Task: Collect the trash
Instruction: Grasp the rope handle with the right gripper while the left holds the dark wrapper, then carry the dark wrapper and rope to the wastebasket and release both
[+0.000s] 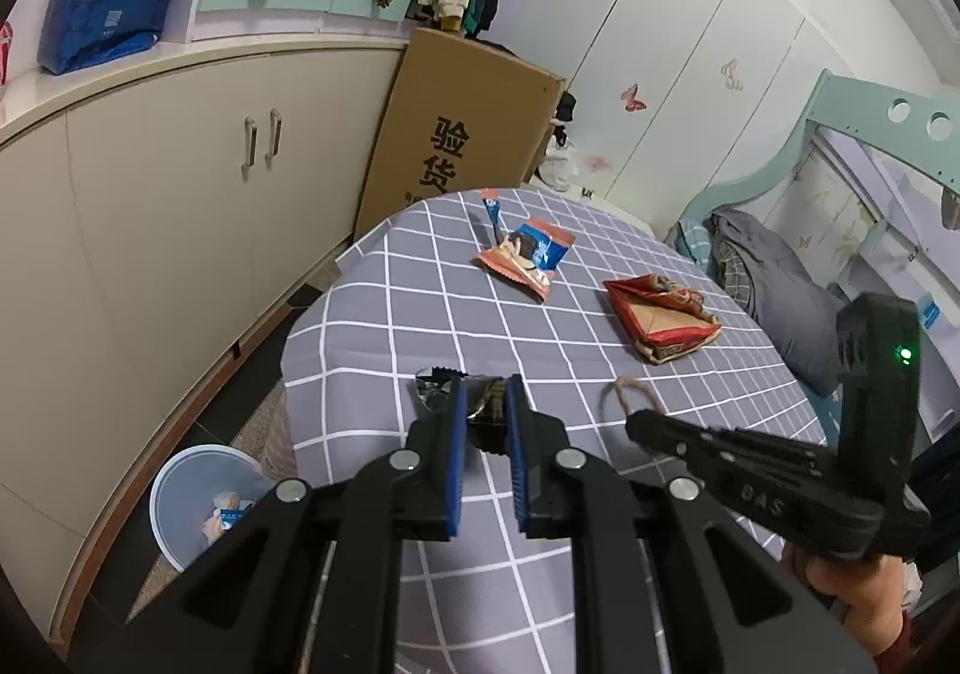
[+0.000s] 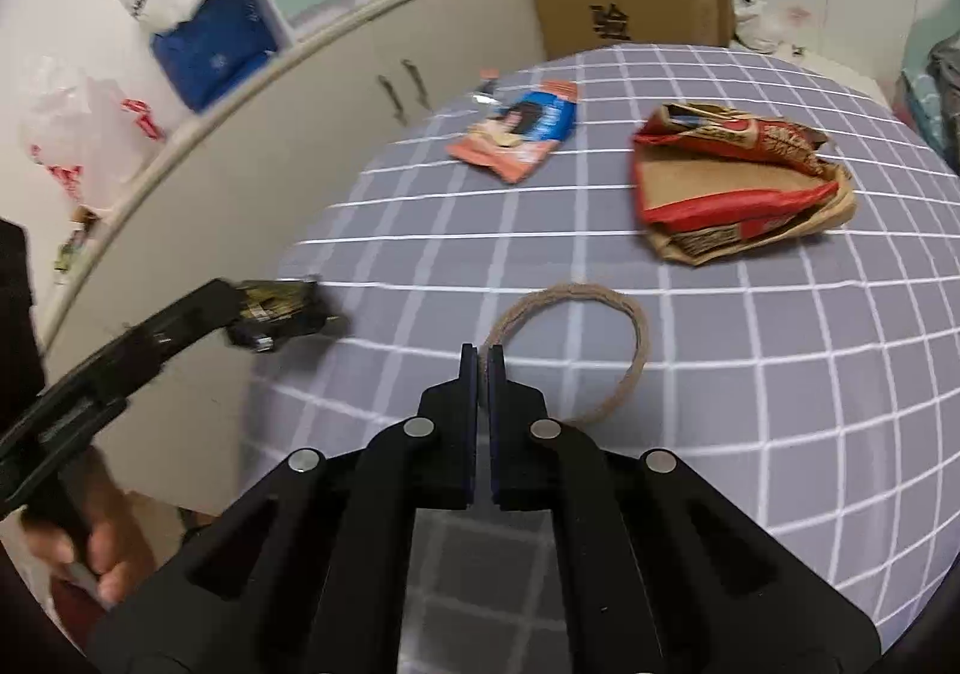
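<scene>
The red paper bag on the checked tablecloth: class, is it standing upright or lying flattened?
Lying flattened. The red paper bag rests crumpled on its side on the tablecloth, mouth gaping and brown inside showing.

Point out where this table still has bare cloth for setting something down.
Bare cloth runs along the near edge, right of the twine loop, and between the loop and the torn red bag. Crowded: the far side by the orange snack packet.

my left gripper (image 1: 486, 404): black linkage arms; blue pads; silver pivots
my right gripper (image 2: 483, 359): black; "DAS" embossed; green light
</scene>
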The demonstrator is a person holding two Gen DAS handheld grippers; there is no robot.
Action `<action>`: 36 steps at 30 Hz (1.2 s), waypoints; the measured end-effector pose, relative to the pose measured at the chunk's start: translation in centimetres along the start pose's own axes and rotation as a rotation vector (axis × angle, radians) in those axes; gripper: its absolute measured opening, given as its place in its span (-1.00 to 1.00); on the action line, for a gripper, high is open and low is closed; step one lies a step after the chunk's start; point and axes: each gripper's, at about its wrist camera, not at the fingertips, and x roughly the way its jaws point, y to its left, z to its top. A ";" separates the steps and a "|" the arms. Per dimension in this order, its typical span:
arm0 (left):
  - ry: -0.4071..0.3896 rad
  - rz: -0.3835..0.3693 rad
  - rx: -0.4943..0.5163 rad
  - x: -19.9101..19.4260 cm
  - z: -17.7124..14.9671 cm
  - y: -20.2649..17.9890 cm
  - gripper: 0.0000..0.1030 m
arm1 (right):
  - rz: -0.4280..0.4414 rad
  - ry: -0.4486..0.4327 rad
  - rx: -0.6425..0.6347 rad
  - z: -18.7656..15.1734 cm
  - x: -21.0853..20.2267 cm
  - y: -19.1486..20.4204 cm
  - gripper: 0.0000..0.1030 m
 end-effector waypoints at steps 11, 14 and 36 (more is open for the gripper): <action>-0.042 0.001 -0.073 -3.6 -0.1 3.2 -0.77 | 0.206 -0.031 0.002 -0.2 -0.8 6.7 -0.94; -0.066 0.025 -0.107 -5.4 -0.6 5.8 -0.77 | 0.246 -0.028 -0.021 0.0 0.0 9.3 -0.94; 0.076 0.280 -0.380 -3.1 -8.0 26.8 -0.77 | 0.317 0.244 -0.134 -3.7 19.5 25.4 -0.94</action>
